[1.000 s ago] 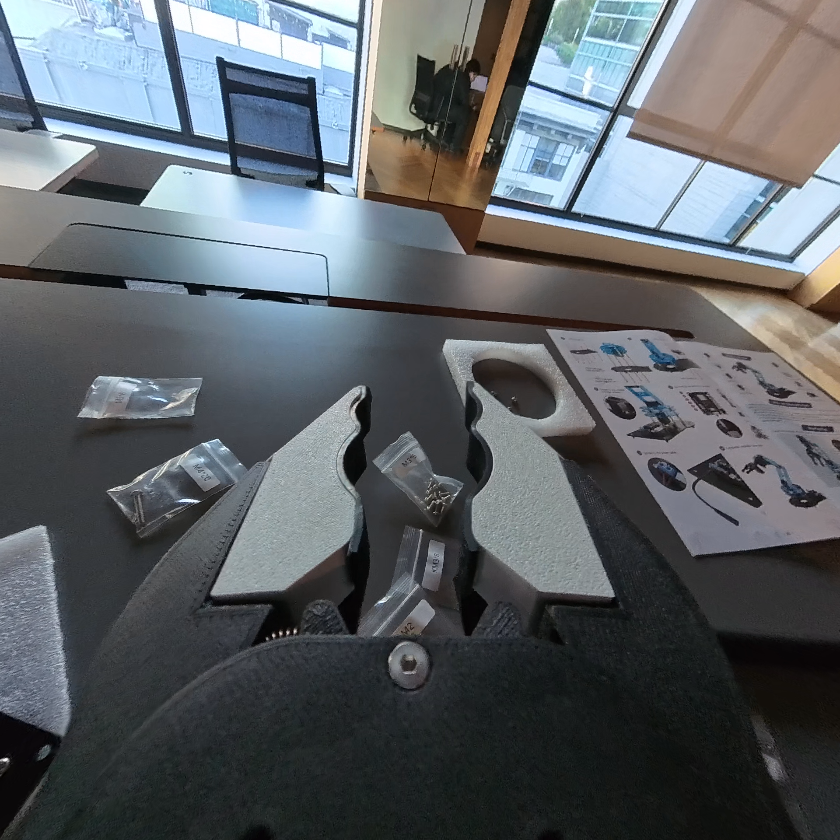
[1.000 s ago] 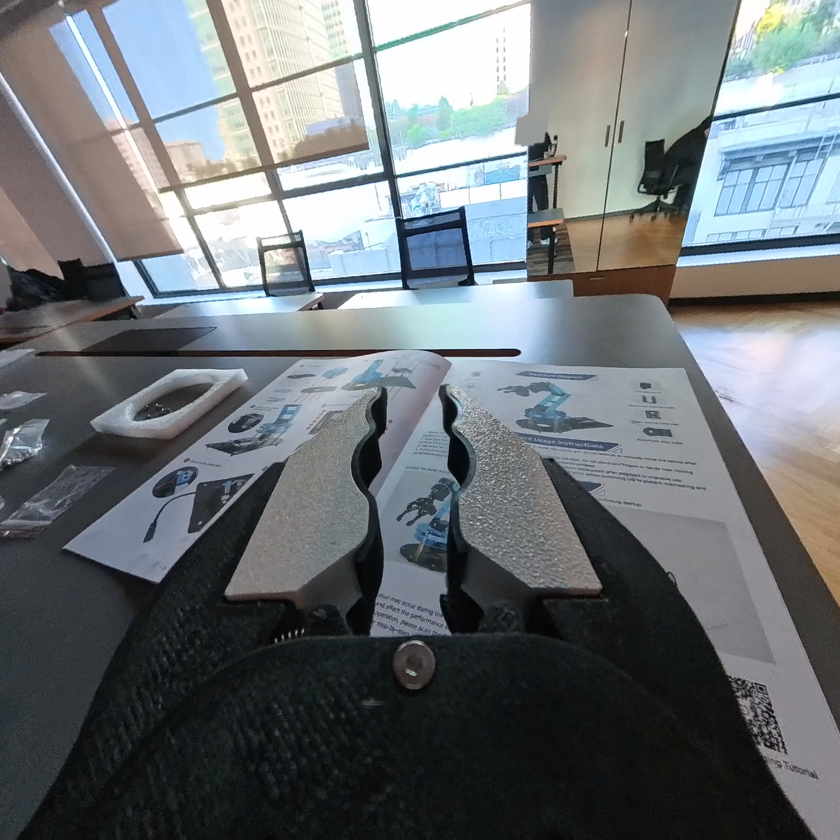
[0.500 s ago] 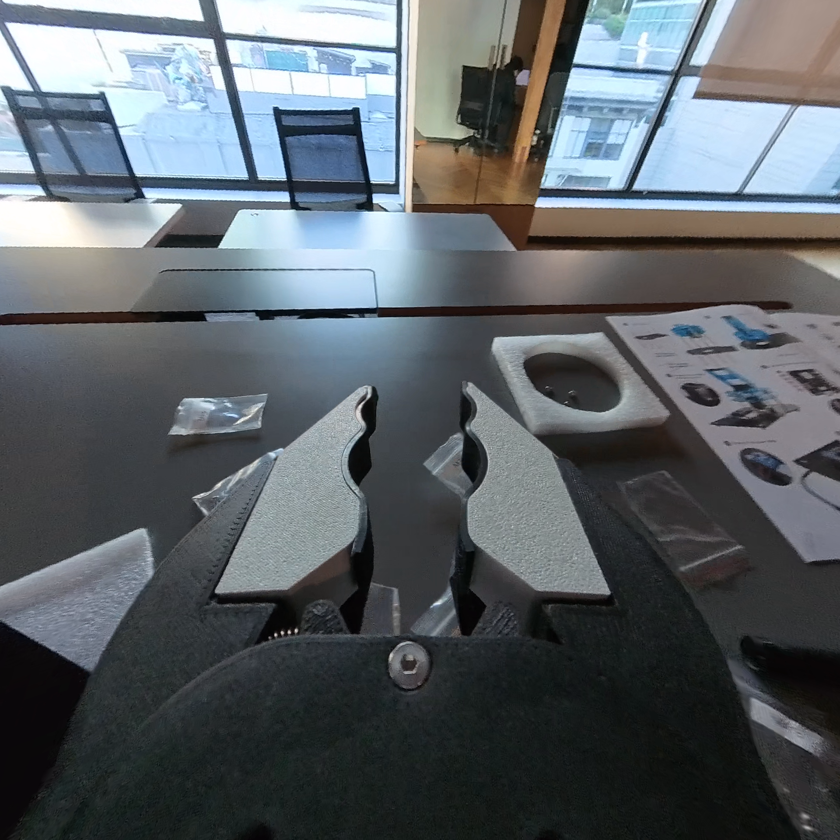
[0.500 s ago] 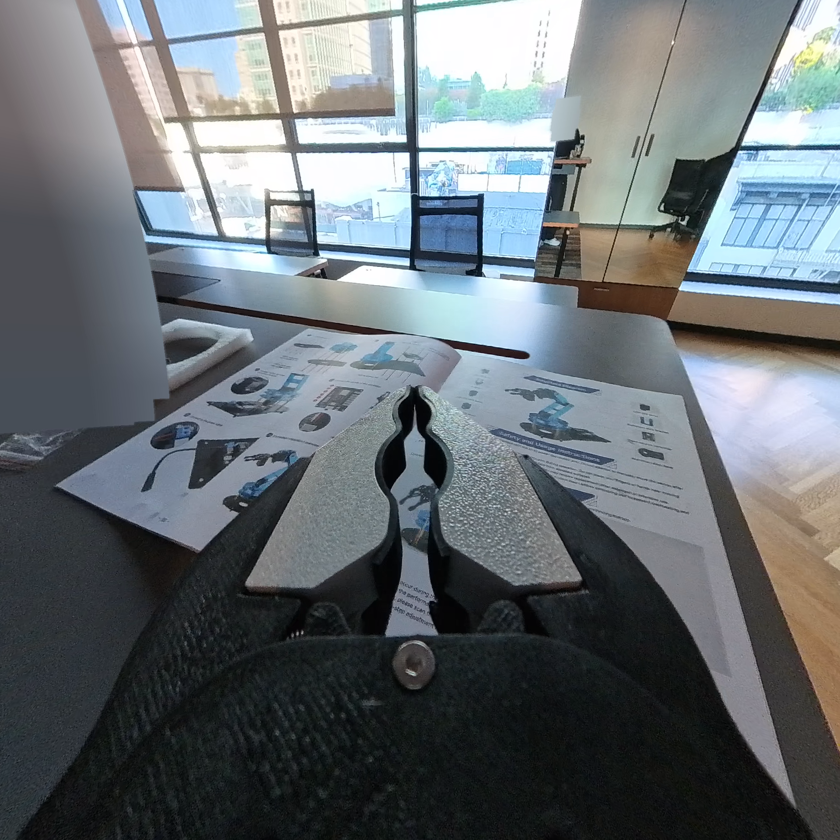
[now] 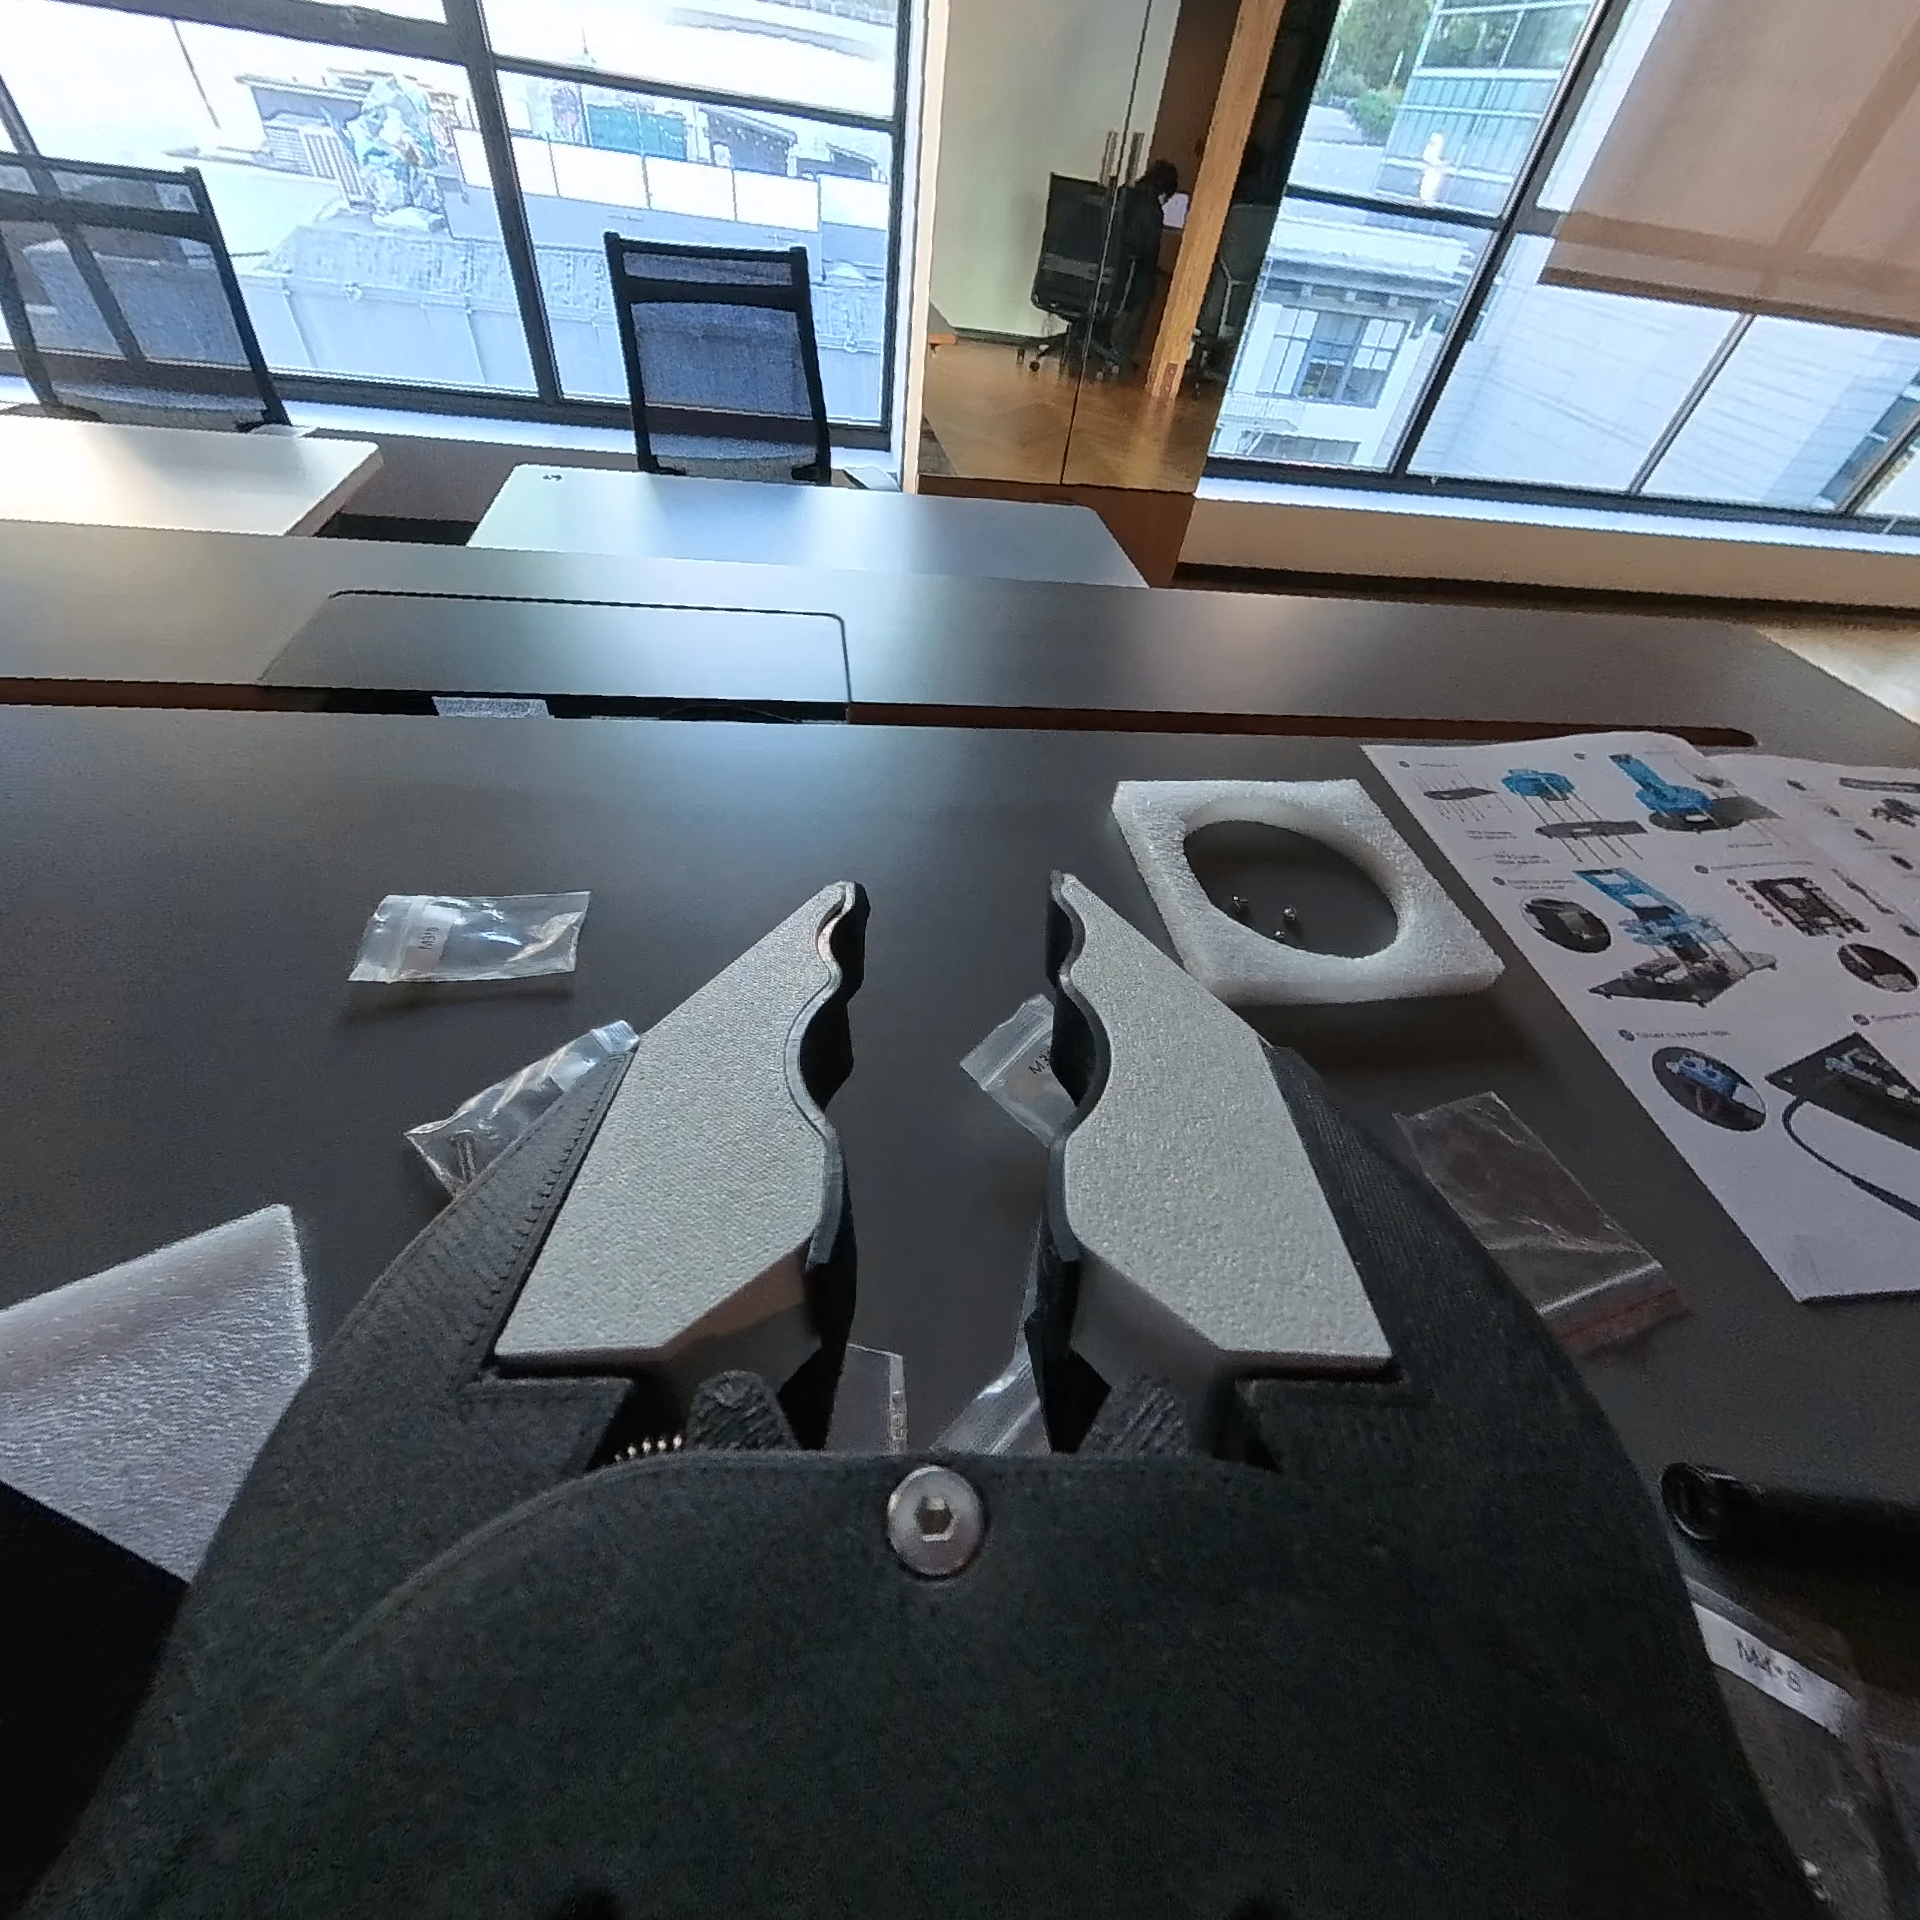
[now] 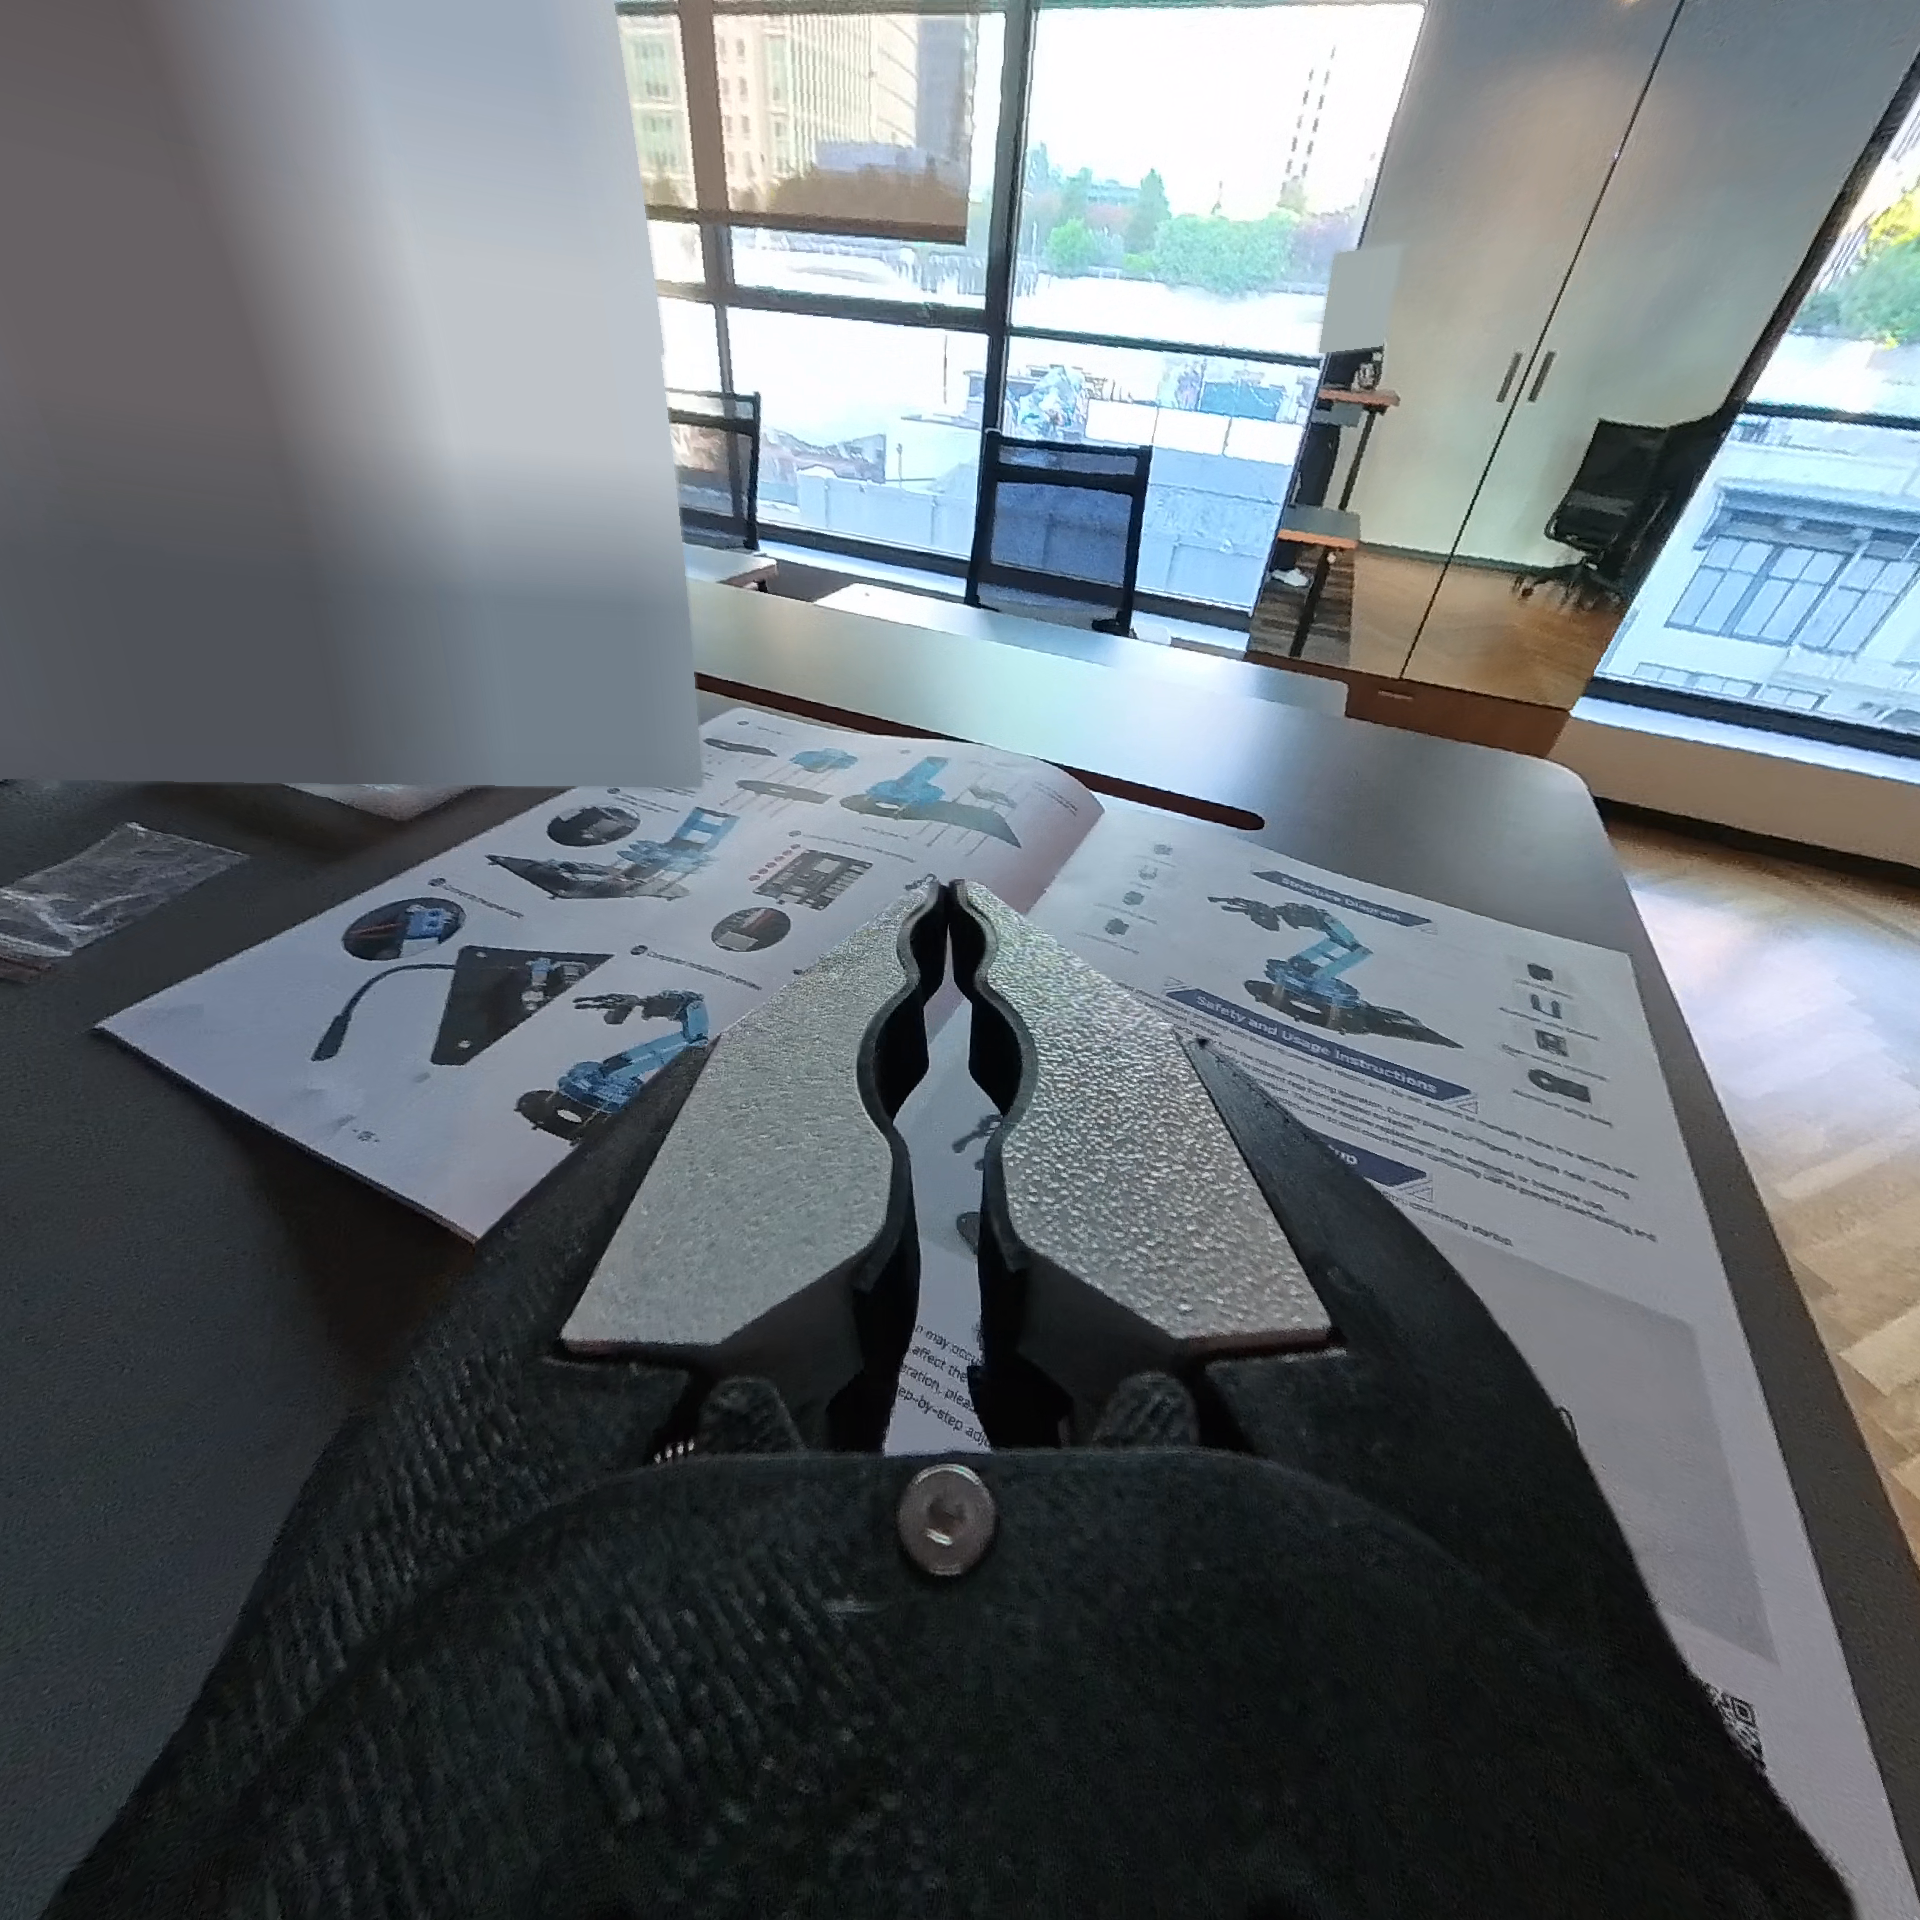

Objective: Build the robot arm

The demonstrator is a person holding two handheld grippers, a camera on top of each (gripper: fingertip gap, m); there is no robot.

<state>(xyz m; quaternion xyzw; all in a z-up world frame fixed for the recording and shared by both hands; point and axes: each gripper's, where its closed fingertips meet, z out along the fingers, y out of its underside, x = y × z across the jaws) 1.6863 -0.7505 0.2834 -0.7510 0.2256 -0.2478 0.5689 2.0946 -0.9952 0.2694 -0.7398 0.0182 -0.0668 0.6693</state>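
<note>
My left gripper is open and empty above a dark table. Small clear screw bags lie around it: one to the far left, one partly under the left finger, one beside the right finger. A white foam frame with loose screws inside lies to the right. My right gripper is shut with its tips touching and nothing seen between them. It hovers over an open instruction booklet, also seen in the left wrist view.
An empty clear bag and a black cylinder lie at the right of the left wrist view. A foam sheet lies at the left. A clear bag lies left of the booklet. The table edge runs along the right, wooden floor beyond. Tip to tip, the grippers are about 50 cm apart.
My right gripper has closed from open to shut and swung left over the booklet. My left gripper has pulled back and stayed open; the bags once between its fingers now sit under it.
</note>
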